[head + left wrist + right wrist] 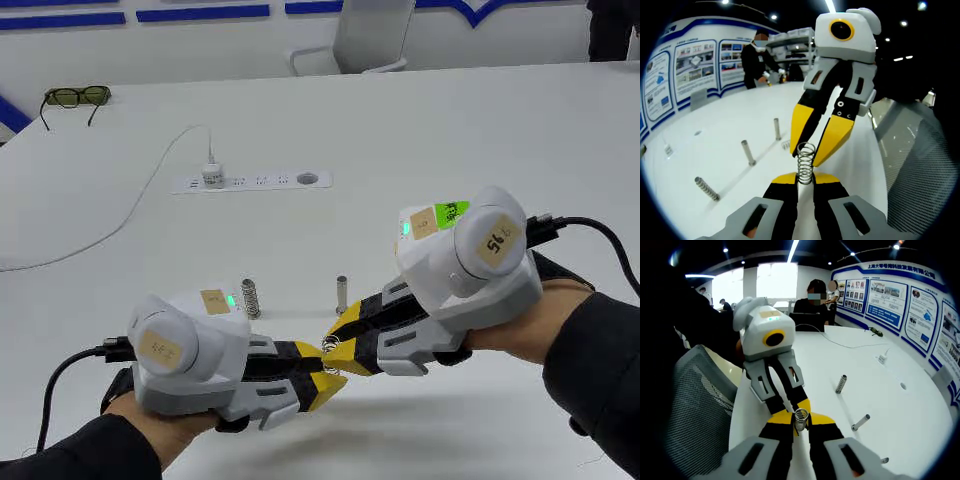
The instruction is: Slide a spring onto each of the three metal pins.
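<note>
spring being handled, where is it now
Head view, low centre: the spring is between the left claw and right claw tips, just nearer than the bare pin.

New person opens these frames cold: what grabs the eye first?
Two grippers meeting tip to tip, low in the head view: the left gripper and right gripper both seem to have their yellow fingers shut on one small spring. Behind them on the white table stand a loaded pin, spring already on, and a bare pin.
</note>
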A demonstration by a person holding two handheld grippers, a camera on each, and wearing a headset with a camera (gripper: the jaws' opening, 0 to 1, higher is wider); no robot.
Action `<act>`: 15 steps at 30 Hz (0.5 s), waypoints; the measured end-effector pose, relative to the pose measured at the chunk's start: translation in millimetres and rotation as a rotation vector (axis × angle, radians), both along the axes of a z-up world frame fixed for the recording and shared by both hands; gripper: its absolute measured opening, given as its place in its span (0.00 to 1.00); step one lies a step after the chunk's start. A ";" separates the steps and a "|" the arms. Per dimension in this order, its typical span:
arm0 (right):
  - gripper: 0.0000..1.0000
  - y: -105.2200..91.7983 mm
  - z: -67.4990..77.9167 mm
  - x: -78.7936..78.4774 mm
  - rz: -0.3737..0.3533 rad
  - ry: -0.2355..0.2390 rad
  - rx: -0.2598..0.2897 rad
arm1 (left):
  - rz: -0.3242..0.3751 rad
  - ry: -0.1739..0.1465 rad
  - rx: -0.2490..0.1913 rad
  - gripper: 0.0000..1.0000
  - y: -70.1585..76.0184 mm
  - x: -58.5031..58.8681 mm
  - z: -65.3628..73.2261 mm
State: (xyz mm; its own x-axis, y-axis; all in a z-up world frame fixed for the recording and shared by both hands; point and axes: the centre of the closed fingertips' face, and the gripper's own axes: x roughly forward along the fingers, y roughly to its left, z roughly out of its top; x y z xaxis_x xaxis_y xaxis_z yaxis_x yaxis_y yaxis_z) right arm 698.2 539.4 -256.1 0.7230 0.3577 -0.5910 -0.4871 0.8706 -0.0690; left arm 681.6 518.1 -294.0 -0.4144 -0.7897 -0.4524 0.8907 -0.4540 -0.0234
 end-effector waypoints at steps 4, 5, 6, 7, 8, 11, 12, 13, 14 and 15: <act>0.12 0.7 1.2 0.7 -0.003 -0.005 0.006 | -0.002 -0.004 -0.002 0.10 0.3 -1.5 0.7; 0.12 0.8 1.3 1.0 -0.004 -0.007 0.006 | -0.002 -0.005 -0.002 0.10 0.1 -1.4 0.4; 0.12 0.8 1.4 1.2 -0.004 -0.008 0.006 | -0.002 -0.005 -0.002 0.10 -0.1 -1.5 0.4; 0.12 0.9 1.3 1.4 -0.004 -0.009 0.006 | -0.001 -0.004 -0.002 0.10 -0.3 -1.4 0.5; 0.12 0.9 1.4 1.5 -0.004 -0.010 0.007 | 0.000 -0.002 -0.001 0.10 -0.4 -1.5 0.4; 0.12 0.6 1.6 2.3 -0.003 -0.013 0.005 | 0.000 -0.005 -0.003 0.10 -0.9 -1.7 0.8; 0.12 0.6 1.6 2.5 -0.003 -0.014 0.006 | 0.000 -0.005 -0.002 0.10 -1.1 -1.7 1.0; 0.12 0.6 1.8 2.8 -0.003 -0.015 0.007 | 0.000 -0.006 -0.002 0.10 -1.5 -1.6 1.4; 0.12 0.3 1.8 3.0 -0.003 -0.016 0.005 | 0.001 -0.006 -0.002 0.10 -1.6 -1.5 1.4; 0.12 0.0 1.8 3.5 -0.004 -0.017 0.005 | 0.003 -0.006 -0.001 0.10 -1.8 -1.1 1.4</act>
